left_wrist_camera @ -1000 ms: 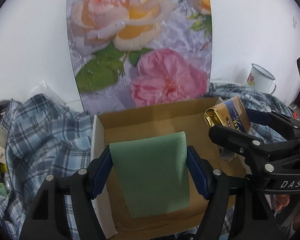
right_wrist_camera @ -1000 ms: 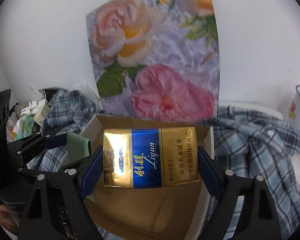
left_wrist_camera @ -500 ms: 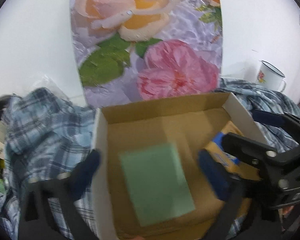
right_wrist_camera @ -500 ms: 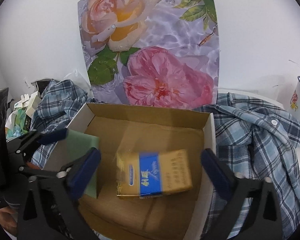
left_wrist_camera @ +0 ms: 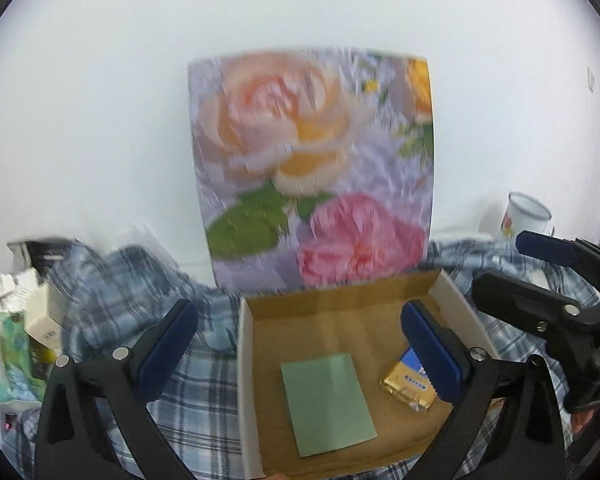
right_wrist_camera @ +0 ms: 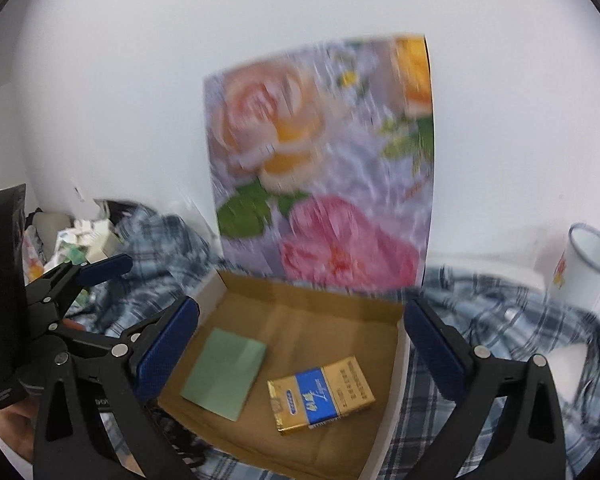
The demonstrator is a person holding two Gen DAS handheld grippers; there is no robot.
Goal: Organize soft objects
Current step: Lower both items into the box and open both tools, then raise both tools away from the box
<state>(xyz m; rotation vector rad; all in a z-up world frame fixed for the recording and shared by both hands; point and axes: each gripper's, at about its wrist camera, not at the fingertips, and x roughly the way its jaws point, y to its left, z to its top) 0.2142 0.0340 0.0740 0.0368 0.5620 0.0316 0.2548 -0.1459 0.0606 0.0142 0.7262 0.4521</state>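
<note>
Both grippers are now hanging above the cardboard box (left_wrist_camera: 455,292) with their fingers spread wide and nothing between them, whereas a second ago each was clamping an item. The left gripper (left_wrist_camera: 298,344) was then pinching the green folded cloth (left_wrist_camera: 327,402), which is now lying flat on the box floor toward its left side. The right gripper (right_wrist_camera: 300,340) was then pinching the gold-and-blue cigarette pack (right_wrist_camera: 321,394), which is now lying face up on the box floor to the right of the cloth, near it but not touching. Half a second ago both items were already released and the pack was blurred in mid-drop; now both are lying still, and the two cameras are sitting higher and farther back, so more of the white wall is showing above the rose-print panel (left_wrist_camera: 315,172) that is standing behind the box. In the left wrist view the right gripper's blue-padded fingers (left_wrist_camera: 547,249) are showing at the right edge, above the box's right wall. A blue plaid shirt (right_wrist_camera: 511,332) is lying crumpled around the box on the worktop, and a white enamel mug (right_wrist_camera: 587,268) is standing at the far right near the wall. Both views are slightly blurred.
</note>
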